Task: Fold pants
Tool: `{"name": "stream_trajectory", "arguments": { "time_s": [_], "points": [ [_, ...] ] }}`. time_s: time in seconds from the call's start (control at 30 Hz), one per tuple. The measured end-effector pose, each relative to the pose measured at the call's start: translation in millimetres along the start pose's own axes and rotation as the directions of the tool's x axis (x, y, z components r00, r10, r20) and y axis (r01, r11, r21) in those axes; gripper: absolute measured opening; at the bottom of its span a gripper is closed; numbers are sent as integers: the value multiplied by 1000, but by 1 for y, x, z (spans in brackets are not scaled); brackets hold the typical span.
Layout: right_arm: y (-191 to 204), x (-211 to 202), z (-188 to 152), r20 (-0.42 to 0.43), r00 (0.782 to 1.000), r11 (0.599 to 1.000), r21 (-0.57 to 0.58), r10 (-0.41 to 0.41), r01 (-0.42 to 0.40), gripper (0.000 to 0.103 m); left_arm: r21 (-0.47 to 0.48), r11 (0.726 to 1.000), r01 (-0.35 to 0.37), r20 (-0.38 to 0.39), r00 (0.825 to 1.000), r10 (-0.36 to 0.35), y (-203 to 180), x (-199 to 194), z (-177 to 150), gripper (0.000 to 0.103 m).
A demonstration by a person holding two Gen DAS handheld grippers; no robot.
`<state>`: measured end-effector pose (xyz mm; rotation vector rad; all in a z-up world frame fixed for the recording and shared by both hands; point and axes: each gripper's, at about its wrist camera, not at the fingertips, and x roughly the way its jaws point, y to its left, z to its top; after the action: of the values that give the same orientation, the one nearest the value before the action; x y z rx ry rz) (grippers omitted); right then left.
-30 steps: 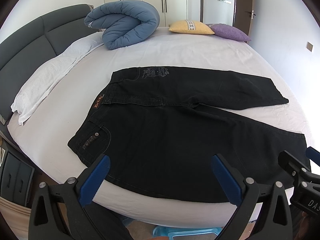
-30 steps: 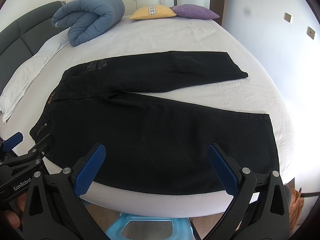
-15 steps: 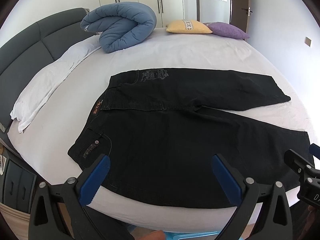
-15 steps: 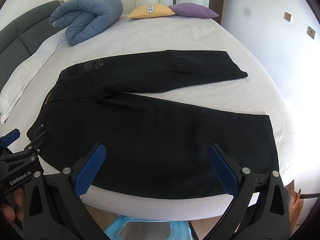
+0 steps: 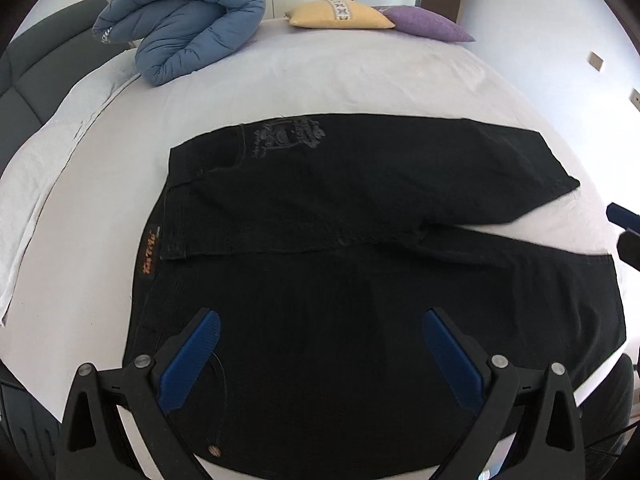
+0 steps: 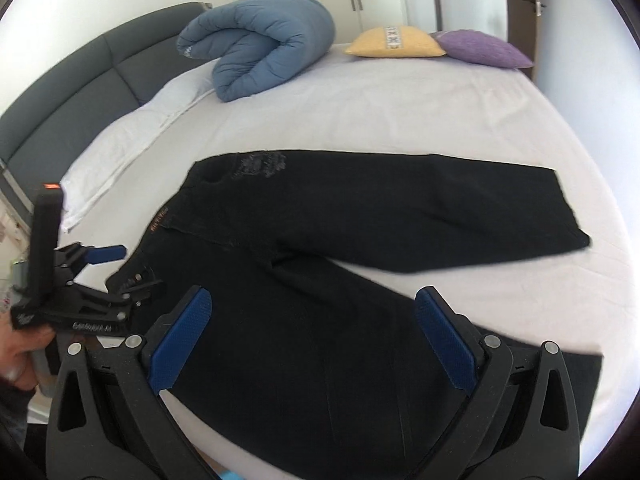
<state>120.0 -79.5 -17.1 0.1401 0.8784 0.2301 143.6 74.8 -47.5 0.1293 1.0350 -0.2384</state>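
Black pants lie flat on the white bed, waist to the left, both legs spread to the right. My left gripper hovers open over the near waist and hip, nothing between its blue pads. In the right wrist view the left gripper sits at the waistband's near corner, held by a hand. My right gripper stands open above the near leg, empty. The right gripper's tip shows at the right edge beside the leg hems.
A rolled blue duvet lies at the back left, with a yellow cushion and a purple cushion at the back. A white pillow and grey headboard run along the left. Bare sheet surrounds the pants.
Both grippers have moved forward over the bed, closer to the pants. The left gripper now sits at the waistband corner; the right has risen and shifted over the near leg.
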Motion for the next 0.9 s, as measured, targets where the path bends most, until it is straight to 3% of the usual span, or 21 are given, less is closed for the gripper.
{"name": "stream_trajectory", "arguments": {
  "time_s": [0.1,0.17,0.23,0.3,0.37,0.43,0.5,0.63,0.73,0.77,0.83,0.9],
  "points": [
    [-13,23,30,-8,1000,999,-31,29,-29,103,59,998,11,62,998,-15,27,22,40,103],
    [-18,40,47,-25,998,997,-61,54,-56,103,118,993,10,51,999,-16,42,46,73,103],
    [-23,56,63,-38,997,991,-106,73,-77,103,184,981,58,42,997,-66,56,70,106,103],
    [-26,71,75,-47,995,982,-160,93,-99,103,236,969,75,13,997,-81,71,95,139,92],
    [-29,85,85,-60,991,969,-211,116,-126,100,297,951,90,-46,996,-80,87,125,171,70],
    [-31,99,93,-93,985,956,-245,145,-164,90,362,928,88,-96,994,-57,97,149,192,67],
    [-37,113,101,-130,975,944,-255,183,-211,84,405,909,93,-137,990,-41,100,167,202,67],
    [-56,116,92,-143,962,932,-252,231,-261,83,460,872,169,-238,969,-63,101,200,215,67],
    [-67,123,90,-150,957,934,-228,247,-276,83,458,872,175,-286,957,-41,104,221,213,64],
    [-66,124,88,-152,956,933,-227,249,-279,83,446,875,190,-304,951,-51,105,225,213,55],
    [-65,126,85,-153,956,931,-233,250,-281,83,412,883,225,-343,936,-78,108,234,212,48],
    [-57,130,82,-156,958,929,-250,241,-275,83,388,883,264,-369,922,-114,107,236,210,25]
  ]
}}
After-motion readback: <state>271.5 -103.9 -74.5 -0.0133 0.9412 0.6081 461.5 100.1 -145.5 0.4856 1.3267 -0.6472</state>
